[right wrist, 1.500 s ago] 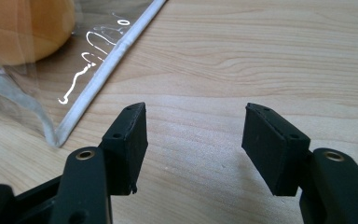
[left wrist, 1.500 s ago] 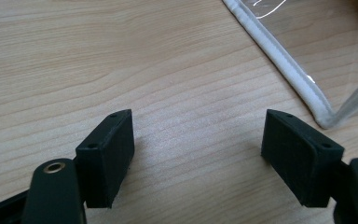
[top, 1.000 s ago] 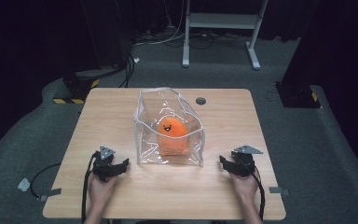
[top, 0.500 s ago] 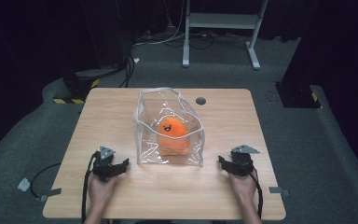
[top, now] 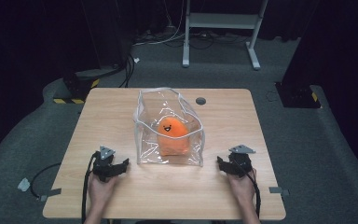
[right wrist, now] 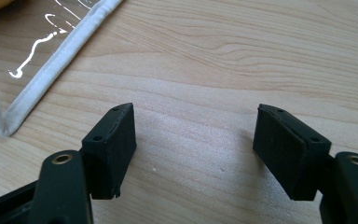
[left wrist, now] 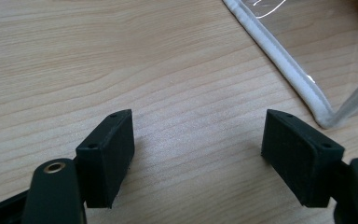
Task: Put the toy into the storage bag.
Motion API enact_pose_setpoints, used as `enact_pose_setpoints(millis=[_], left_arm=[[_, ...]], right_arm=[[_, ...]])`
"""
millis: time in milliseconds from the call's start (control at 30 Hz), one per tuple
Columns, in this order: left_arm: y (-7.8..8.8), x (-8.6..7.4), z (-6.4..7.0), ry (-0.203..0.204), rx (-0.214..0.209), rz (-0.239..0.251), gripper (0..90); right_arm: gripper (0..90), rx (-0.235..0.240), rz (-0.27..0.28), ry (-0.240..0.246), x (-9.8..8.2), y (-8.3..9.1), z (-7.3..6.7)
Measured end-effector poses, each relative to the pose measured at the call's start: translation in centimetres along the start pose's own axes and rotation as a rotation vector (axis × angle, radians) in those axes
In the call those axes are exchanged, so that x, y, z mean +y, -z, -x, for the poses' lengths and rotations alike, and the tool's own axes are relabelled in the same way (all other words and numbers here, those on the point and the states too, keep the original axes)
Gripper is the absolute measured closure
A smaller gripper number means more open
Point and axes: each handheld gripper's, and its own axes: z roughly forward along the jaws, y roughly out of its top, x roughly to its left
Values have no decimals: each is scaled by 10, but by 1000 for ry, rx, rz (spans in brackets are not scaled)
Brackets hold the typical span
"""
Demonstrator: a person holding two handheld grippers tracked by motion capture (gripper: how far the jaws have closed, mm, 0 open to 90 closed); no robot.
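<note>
— Left gripper (top: pixel 121 164)?

— Resting low on the wooden table (top: pixel 112 116), held by the left hand (top: pixel 100 189). Jaws spread wide, nothing but bare wood grain between them in the left gripper view (left wrist: pixel 198 149).

— And the clear bag (top: pixel 170 128)?

— Just ahead and to the inner side of that gripper, near but apart. Standing upright, mouth open at the top, white piping along its edges. In the left gripper view, a bottom corner of the bag (left wrist: pixel 324 119) lying just beyond the right-hand jaw, not touching it.

— Inside?

— An orange plush toy (top: pixel 172 136) with a small black face, sitting on the bag's floor, seen through the clear wall.

— Right gripper (top: pixel 221 164)?

— Also down at table level, held by the right hand (top: pixel 242 184), on the other side of the bag, about level with the bag's near wall. Jaws wide apart too, and just been opening further. Nothing between them, only table in the right gripper view (right wrist: pixel 193 140).

— Bag from that side?

— Ahead and to the left of those jaws: a white-piped bottom edge (right wrist: pixel 56 60) running up and away, its corner just beyond the left-hand jaw, clear of it. A sliver of orange at the far top-left corner of that view.

— Anything else on the table?

— A small dark round spot (top: pixel 200 101) far beyond both grippers, past the bag near the back edge. Cables trailing back from each gripper toward the person.
</note>
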Motion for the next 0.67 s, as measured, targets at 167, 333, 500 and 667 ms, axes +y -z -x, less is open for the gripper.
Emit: enact_pose_setpoints(millis=[167,333,500,667], left_arm=[[0,0,0,0,0,0,253],[0,0,0,0,0,0,253],[0,0,0,0,0,0,253],[0,0,0,0,1,0,253]], right_arm=[[290,-6,-1,-1,0,0,0],[290,-6,0,0,0,0,0],[290,-4,0,0,0,0,0],[290,-4,0,0,0,0,0]])
